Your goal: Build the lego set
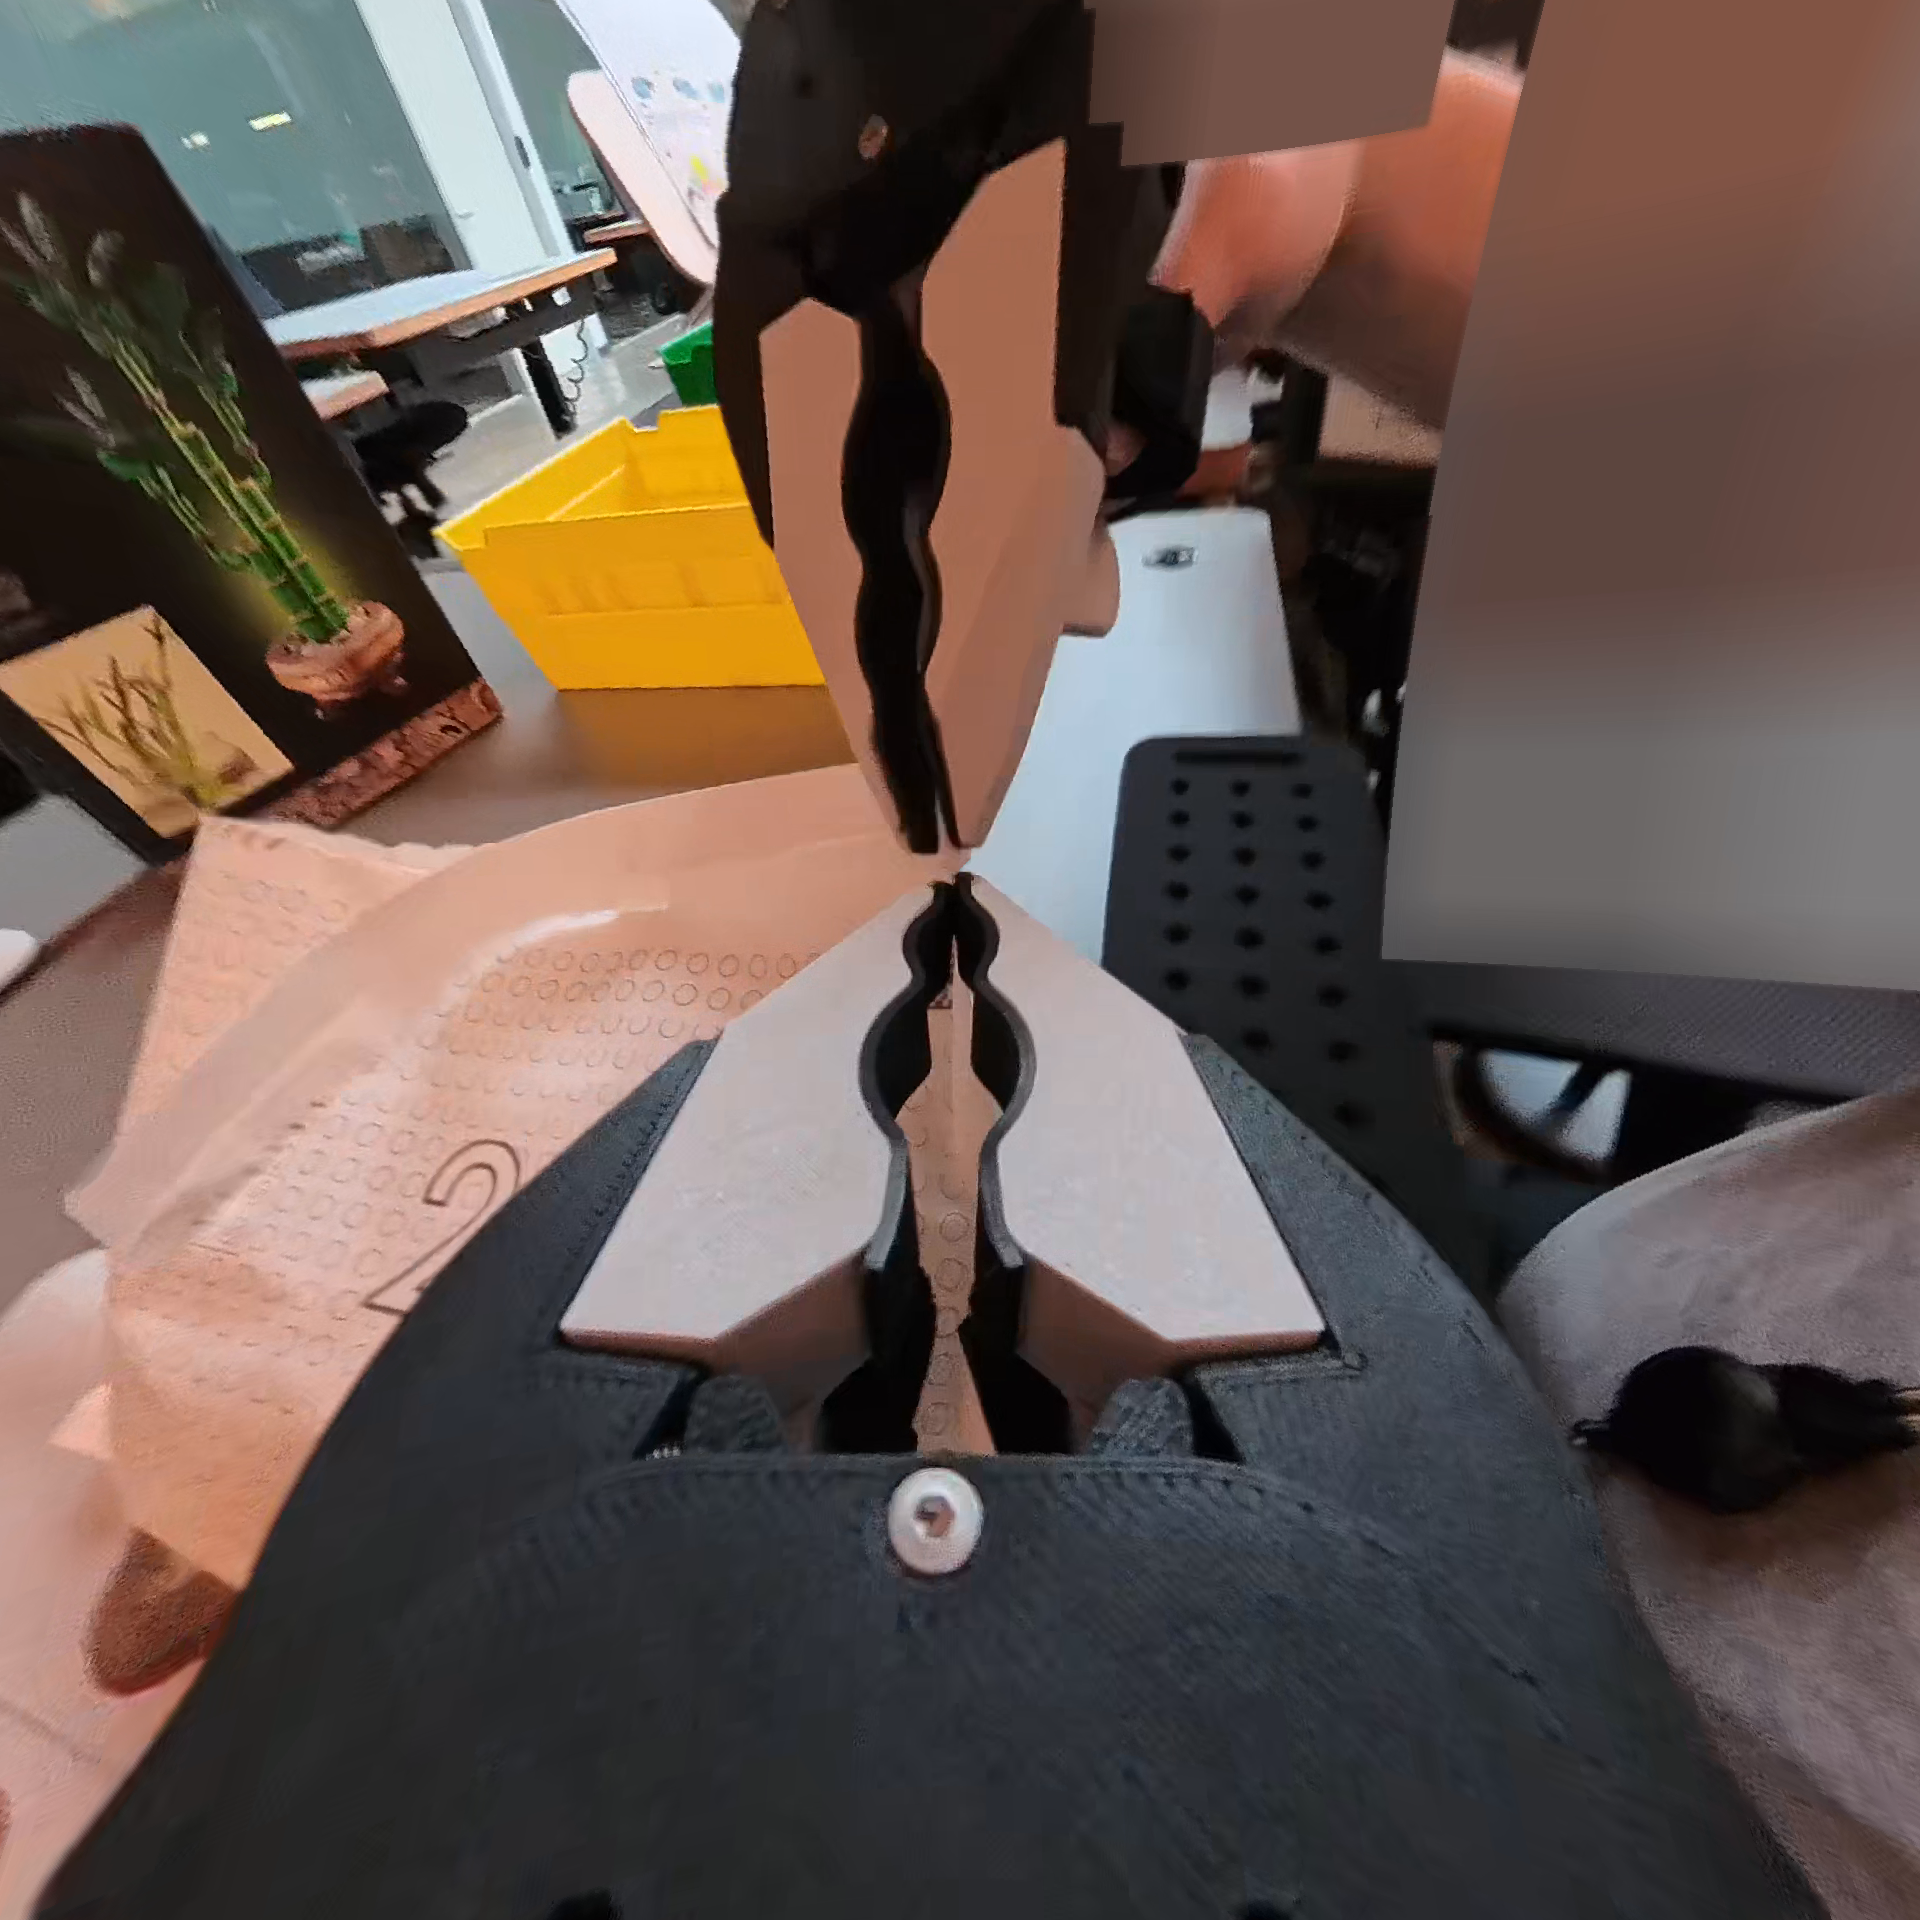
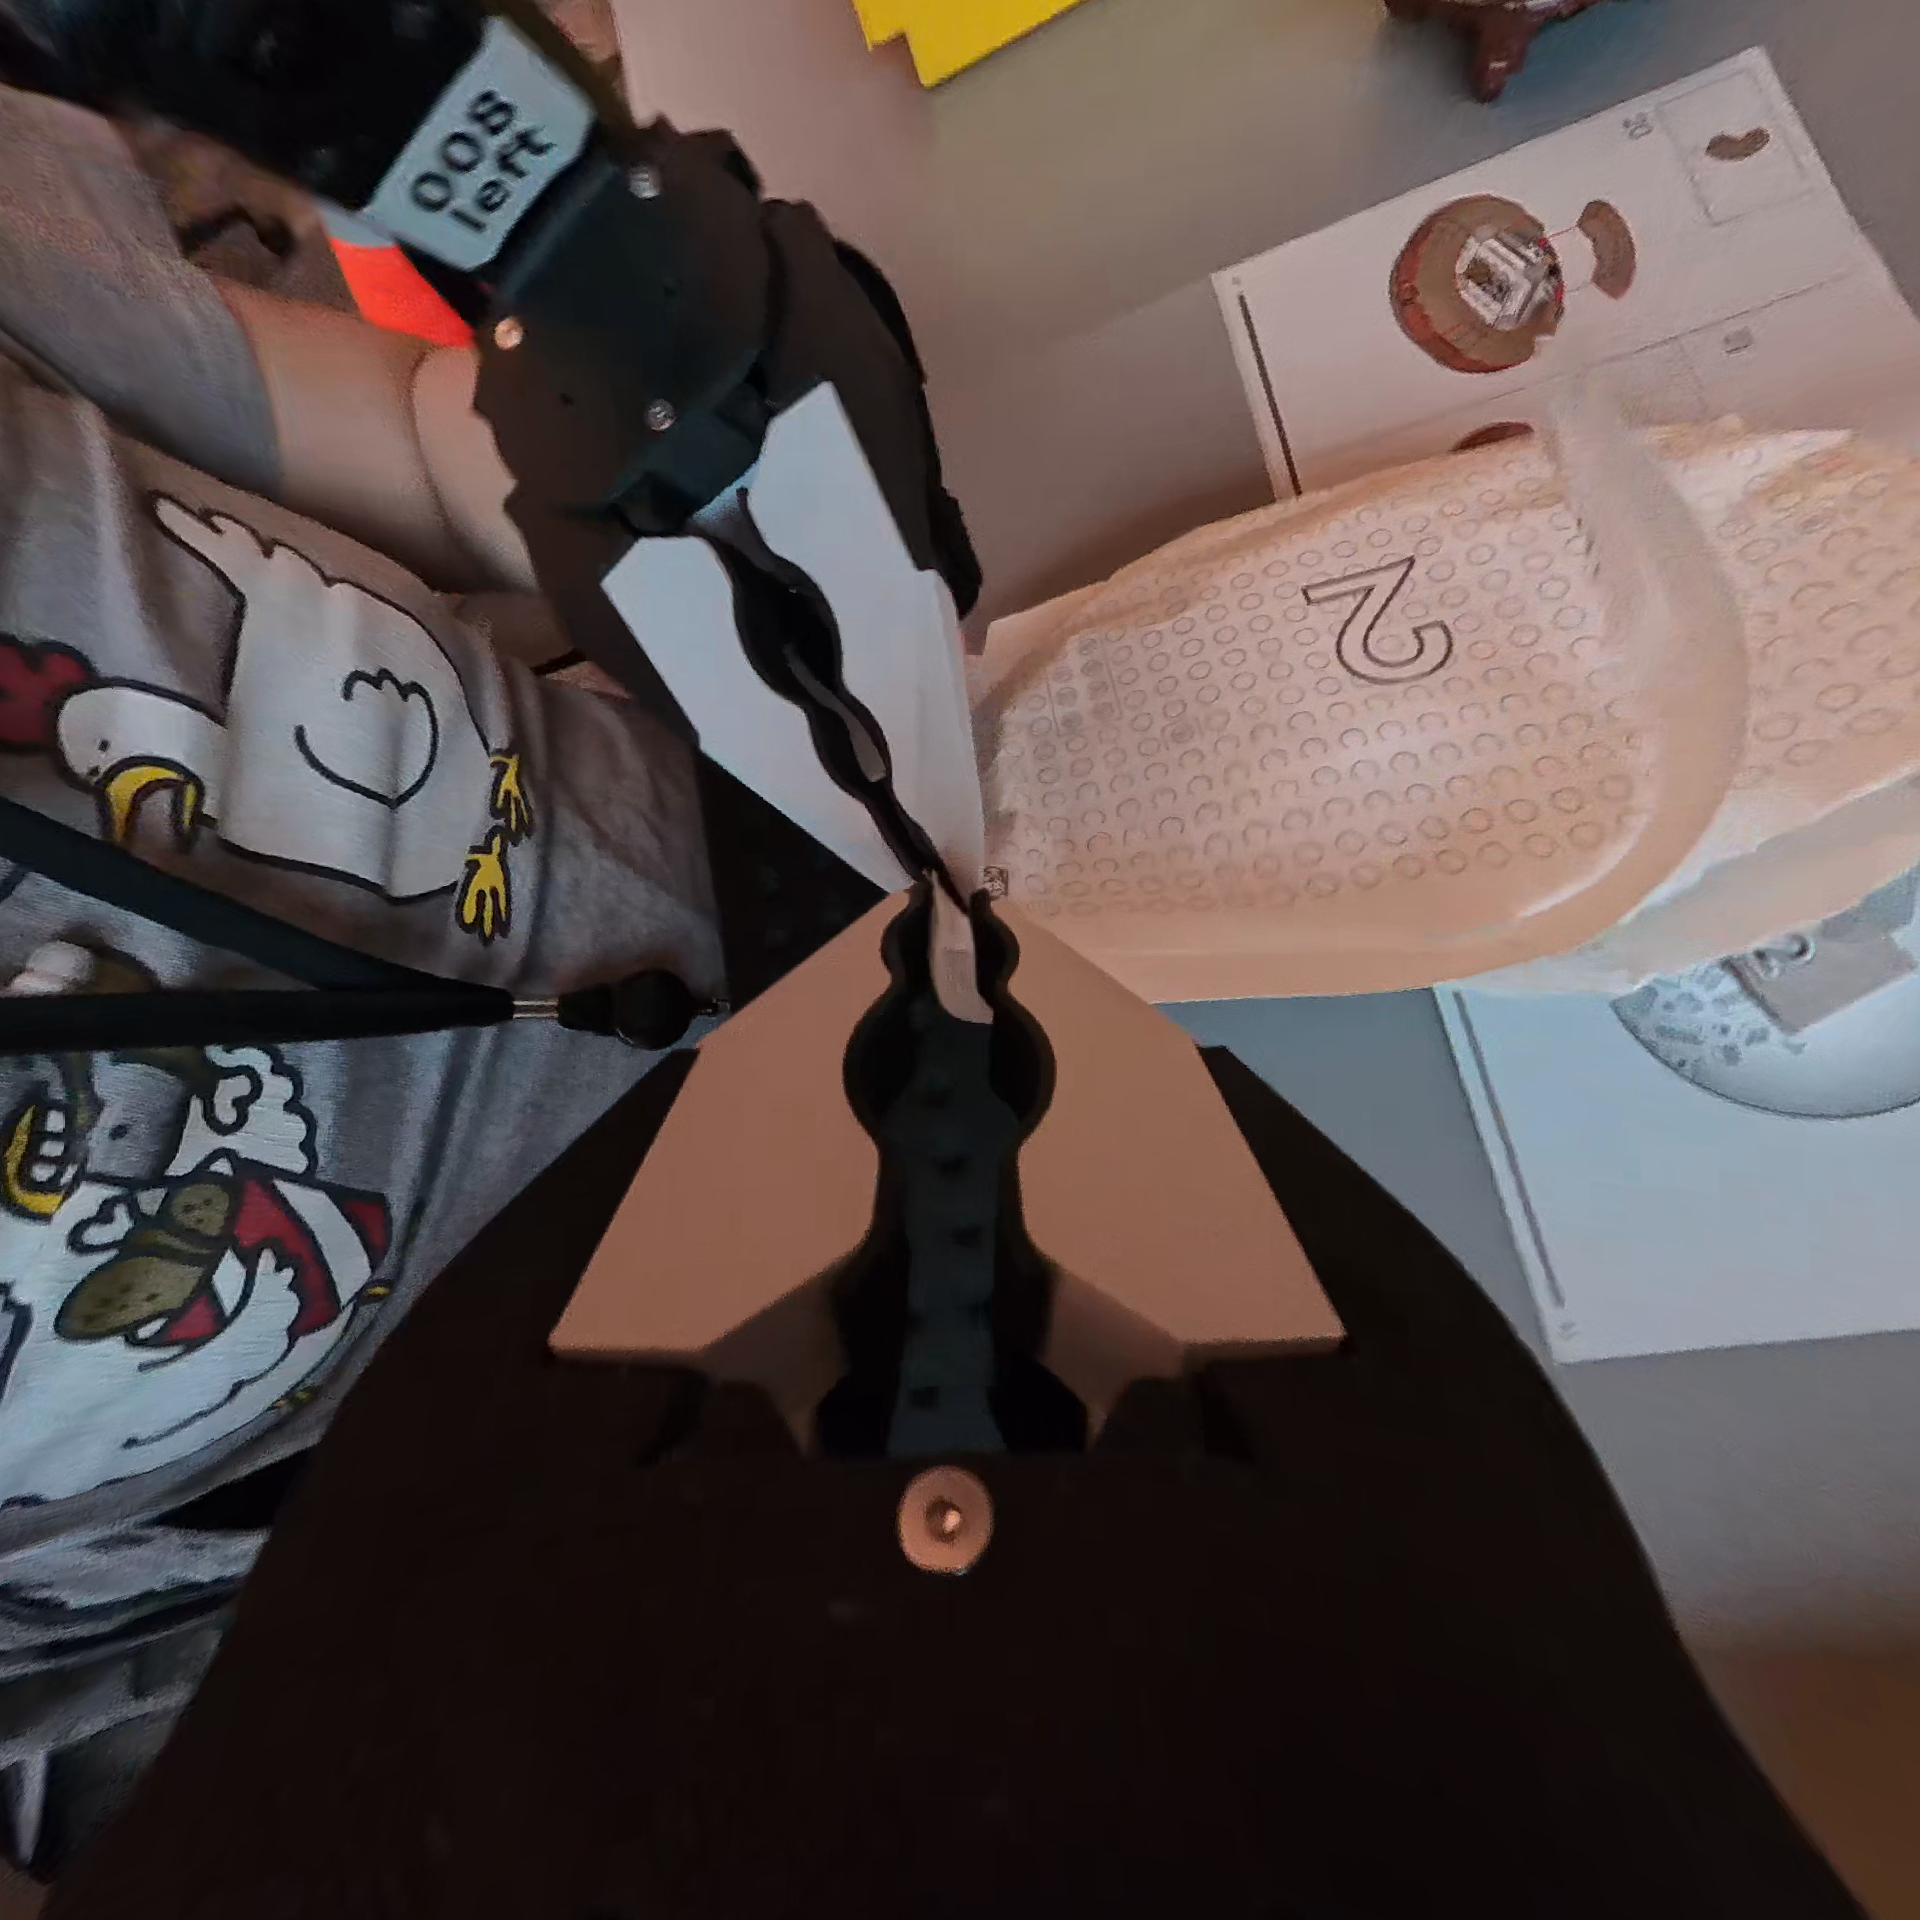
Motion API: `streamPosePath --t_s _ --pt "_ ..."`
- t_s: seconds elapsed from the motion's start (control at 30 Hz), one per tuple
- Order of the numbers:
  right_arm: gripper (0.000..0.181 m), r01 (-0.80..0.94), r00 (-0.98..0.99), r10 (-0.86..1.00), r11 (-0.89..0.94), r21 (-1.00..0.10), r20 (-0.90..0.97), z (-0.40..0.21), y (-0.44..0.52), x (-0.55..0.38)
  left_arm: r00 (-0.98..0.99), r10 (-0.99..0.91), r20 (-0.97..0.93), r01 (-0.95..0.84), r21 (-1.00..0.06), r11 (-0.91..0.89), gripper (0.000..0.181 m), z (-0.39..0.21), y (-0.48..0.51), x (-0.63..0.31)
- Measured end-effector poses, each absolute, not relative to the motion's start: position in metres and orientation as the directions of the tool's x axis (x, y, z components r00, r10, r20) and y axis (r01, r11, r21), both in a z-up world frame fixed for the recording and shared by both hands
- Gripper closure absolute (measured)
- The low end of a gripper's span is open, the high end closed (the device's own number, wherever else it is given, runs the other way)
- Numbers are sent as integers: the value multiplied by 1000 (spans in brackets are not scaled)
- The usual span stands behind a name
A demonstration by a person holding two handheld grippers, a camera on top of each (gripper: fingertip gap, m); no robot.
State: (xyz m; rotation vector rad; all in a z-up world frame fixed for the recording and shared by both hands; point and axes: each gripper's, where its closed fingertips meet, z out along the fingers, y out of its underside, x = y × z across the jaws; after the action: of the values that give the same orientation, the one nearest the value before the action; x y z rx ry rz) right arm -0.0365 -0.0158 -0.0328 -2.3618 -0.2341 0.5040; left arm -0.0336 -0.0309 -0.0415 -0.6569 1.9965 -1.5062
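Note:
A tan paper parts bag (image 2: 1351, 769), printed with rings and a numeral, is held above the table; it also shows in the left wrist view (image 1: 416, 1049). My left gripper (image 1: 954, 885) is shut on the bag's near corner, and paper shows between its fingers. My right gripper (image 2: 951, 896) is shut on the same corner, with a strip of paper between its fingers. The two grippers meet tip to tip: the right one (image 1: 935, 831) comes down from above in the left wrist view, and the left one (image 2: 933, 862) comes from the upper left in the right wrist view.
An open instruction booklet (image 2: 1683, 1195) lies on the table under the bag. A yellow bin (image 1: 644, 561) and the set's box (image 1: 208, 499) stand at the back. A brown built piece (image 2: 1496, 47) sits beyond the booklet. A black chair (image 1: 1247, 914) and the person's torso (image 2: 260, 727) are close by. Left and right tips are no more than a few centimetres apart. The brown built piece (image 2: 1496, 47) is about 35 cm from both grippers' fingertips.

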Motion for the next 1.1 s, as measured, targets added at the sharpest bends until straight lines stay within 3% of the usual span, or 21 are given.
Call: streamPosePath --t_s 0.23,0.63,0.93,1.1 --pt "181 162 854 399 -813 -559 -333 -12 -2 -37 -763 -643 67 -122 -992 43 181 -22 -16 -33" --pt "181 -138 760 87 -947 -291 -645 -10 11 -31 -764 -632 129 -148 -989 -23 181 -17 -6 -30" --pt "181 -102 770 195 -902 -419 -607 -7 9 -35 -755 -644 120 -127 -991 -35 173 -16 -3 -29" --pt "181 -90 783 222 -884 -460 -581 -5 10 -36 -769 -632 96 -98 -995 -31 181 -12 -6 -33"
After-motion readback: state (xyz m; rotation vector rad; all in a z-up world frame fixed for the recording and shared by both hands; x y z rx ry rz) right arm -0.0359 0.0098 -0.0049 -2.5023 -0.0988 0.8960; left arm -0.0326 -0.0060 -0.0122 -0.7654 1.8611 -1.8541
